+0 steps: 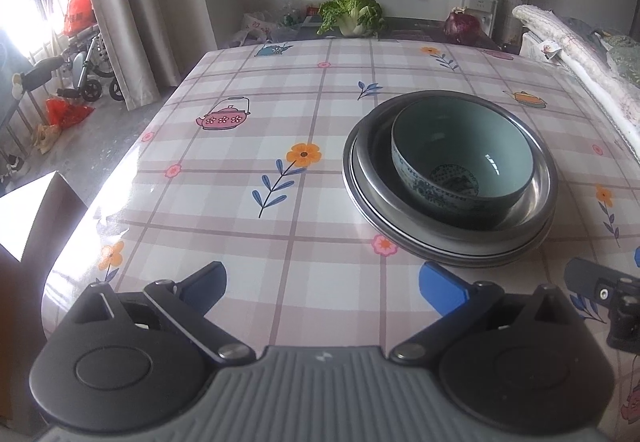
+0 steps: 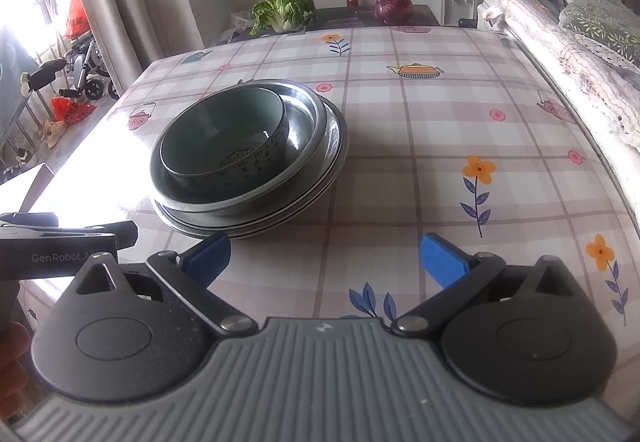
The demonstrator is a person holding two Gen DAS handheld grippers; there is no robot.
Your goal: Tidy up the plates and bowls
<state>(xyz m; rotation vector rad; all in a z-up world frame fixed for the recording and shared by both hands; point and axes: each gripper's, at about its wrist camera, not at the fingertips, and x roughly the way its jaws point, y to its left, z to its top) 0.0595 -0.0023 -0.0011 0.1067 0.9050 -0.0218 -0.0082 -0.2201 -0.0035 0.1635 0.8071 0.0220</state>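
A green ceramic bowl (image 1: 464,157) with blue pattern sits inside a metal dish (image 1: 536,197) that rests on a stack of metal plates (image 1: 372,217) on the checked tablecloth. The same bowl (image 2: 228,137), dish (image 2: 304,117) and plates (image 2: 328,165) show in the right wrist view. My left gripper (image 1: 324,288) is open and empty, near the table's front edge, left of the stack. My right gripper (image 2: 324,258) is open and empty, just in front and right of the stack.
The table (image 1: 240,145) carries a floral plaid cloth. A cabbage (image 1: 352,15) and a purple onion (image 1: 462,26) sit on a dark cabinet behind it. Folded bedding (image 2: 560,53) lies along the right edge. A wheelchair (image 1: 86,69) stands at the left by the curtain.
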